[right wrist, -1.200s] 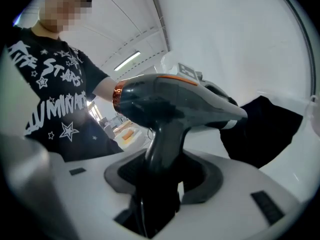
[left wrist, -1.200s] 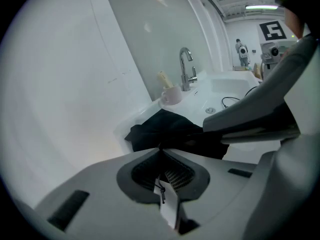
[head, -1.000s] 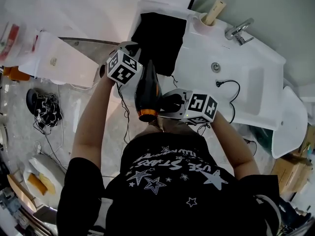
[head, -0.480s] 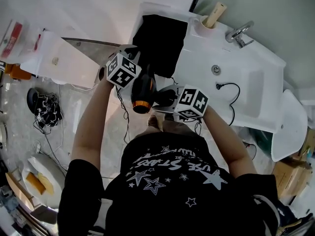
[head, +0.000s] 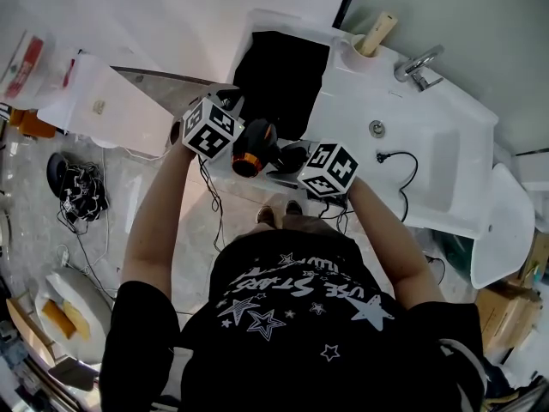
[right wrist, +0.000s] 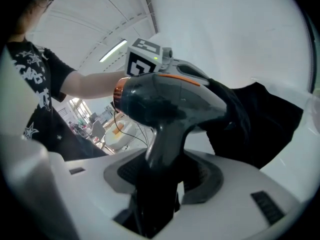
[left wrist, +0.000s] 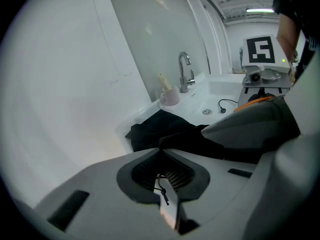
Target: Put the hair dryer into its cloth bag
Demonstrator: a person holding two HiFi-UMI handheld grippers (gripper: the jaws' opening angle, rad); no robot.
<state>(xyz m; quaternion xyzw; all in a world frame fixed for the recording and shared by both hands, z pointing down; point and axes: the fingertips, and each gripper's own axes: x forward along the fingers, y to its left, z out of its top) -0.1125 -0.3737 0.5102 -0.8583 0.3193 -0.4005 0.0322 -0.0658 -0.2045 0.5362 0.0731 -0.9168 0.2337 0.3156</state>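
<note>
Black hair dryer [right wrist: 170, 101] in right gripper [right wrist: 162, 176]

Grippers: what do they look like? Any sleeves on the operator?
The left gripper and right gripper are light grey moulded shells with dark ribbed pads set in scooped recesses. Each carries a white cube with black square markers. Worn: a black short-sleeved T-shirt printed with white stars; forearms uncovered.

Hair dryer [head: 256, 142] near cloth bag [head: 283, 74]
</note>
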